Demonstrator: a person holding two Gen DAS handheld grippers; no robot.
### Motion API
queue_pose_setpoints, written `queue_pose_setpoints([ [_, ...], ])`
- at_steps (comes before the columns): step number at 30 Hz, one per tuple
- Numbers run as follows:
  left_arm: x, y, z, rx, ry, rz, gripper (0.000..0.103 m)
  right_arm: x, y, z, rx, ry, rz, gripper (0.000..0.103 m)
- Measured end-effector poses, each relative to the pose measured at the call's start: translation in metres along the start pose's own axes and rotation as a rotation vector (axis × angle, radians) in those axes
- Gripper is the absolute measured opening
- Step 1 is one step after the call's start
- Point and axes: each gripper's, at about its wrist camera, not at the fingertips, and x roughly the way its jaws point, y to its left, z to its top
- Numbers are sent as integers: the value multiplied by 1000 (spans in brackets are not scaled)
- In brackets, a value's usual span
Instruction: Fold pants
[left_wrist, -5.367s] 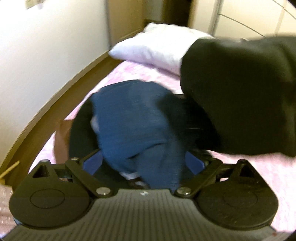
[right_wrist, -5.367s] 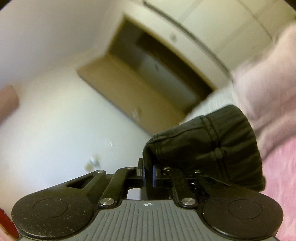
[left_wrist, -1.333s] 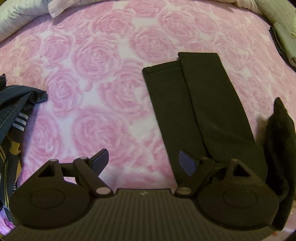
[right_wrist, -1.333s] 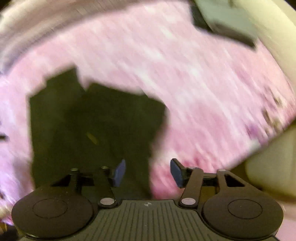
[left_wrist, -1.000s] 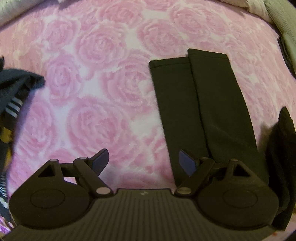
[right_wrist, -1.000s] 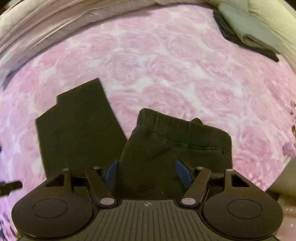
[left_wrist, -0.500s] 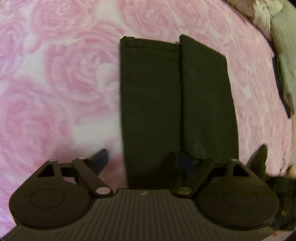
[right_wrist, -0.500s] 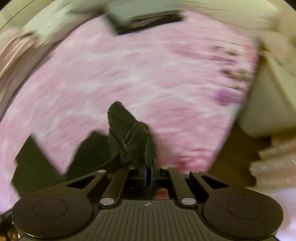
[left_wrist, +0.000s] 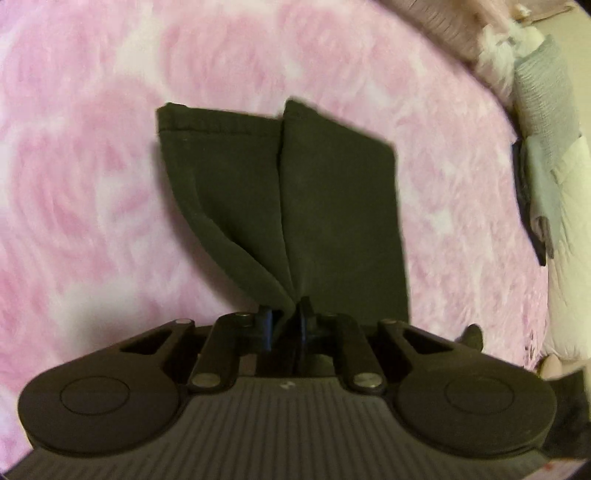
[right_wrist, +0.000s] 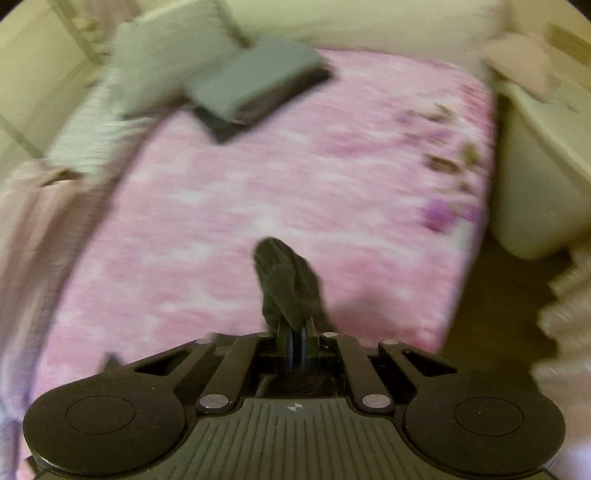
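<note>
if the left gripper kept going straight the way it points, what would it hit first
Probably the black pants themselves: the left gripper is closing on a pinched fold of them, and the legs lie straight ahead on the pink bedspread.

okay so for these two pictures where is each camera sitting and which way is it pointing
Left wrist: sits on the left gripper, pointing down along its closing fingers at the black pants pinched between them on the pink bedspread.
Right wrist: sits on the right gripper, shut on a bunch of the pants, facing across the bed toward a stack of folded clothes.
Shared: pants, bedspread, and the folded stack; apart from the grippers, none of the person's body clearly shows.
</note>
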Motion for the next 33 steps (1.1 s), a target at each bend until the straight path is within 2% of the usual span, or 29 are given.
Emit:
queue_pose_setpoints([
  [4, -59, 8, 22, -73, -184, 3, 9, -27, 63, 27, -115, -104, 205, 0],
  [8, -144, 30, 45, -112, -380, 86, 9, -59, 91, 50, -165, -210, 318, 0],
  [10, -177, 37, 52, -117, -408, 138, 13, -68, 88, 58, -137, -221, 271, 0],
  [11, -189, 42, 54, -131, -387, 171, 21, -66, 81, 62, -99, -199, 224, 0],
  [13, -204, 48, 54, -147, -346, 221, 36, -48, 58, 72, 5, -101, 126, 0],
  [14, -210, 49, 47, -144, -366, 236, 40, -33, 46, 74, 27, -40, 80, 0],
  [15, -211, 47, 40, -137, -377, 253, 44, -19, 32, 75, 73, 9, 54, 0],
  [16, -211, 47, 30, -137, -370, 274, 53, -5, 21, 72, 100, 48, 54, 0],
  [20, -195, 53, -30, -229, -336, 296, 54, 48, 0, 60, -26, 116, 9, 0],
  [24, -181, 72, -88, -399, -299, 275, 55, 82, -51, 43, 37, 193, 19, 0],
  [26, -169, 80, -105, -454, -313, 274, 58, 92, -72, 41, 24, 193, -30, 0],
  [28, -160, 92, -110, -493, -333, 275, 59, 101, -94, 39, 39, 198, -21, 0],
  [30, -146, 103, -108, -543, -347, 259, 65, 109, -113, 39, 79, 237, 4, 1],
  [31, -139, 108, -108, -573, -359, 258, 68, 114, -123, 36, 95, 256, 7, 2],
  [32, -132, 115, -108, -606, -373, 264, 68, 118, -130, 35, 100, 259, 2, 13],
  [33, -125, 121, -108, -632, -381, 268, 68, 121, -137, 33, 100, 252, 5, 33],
])
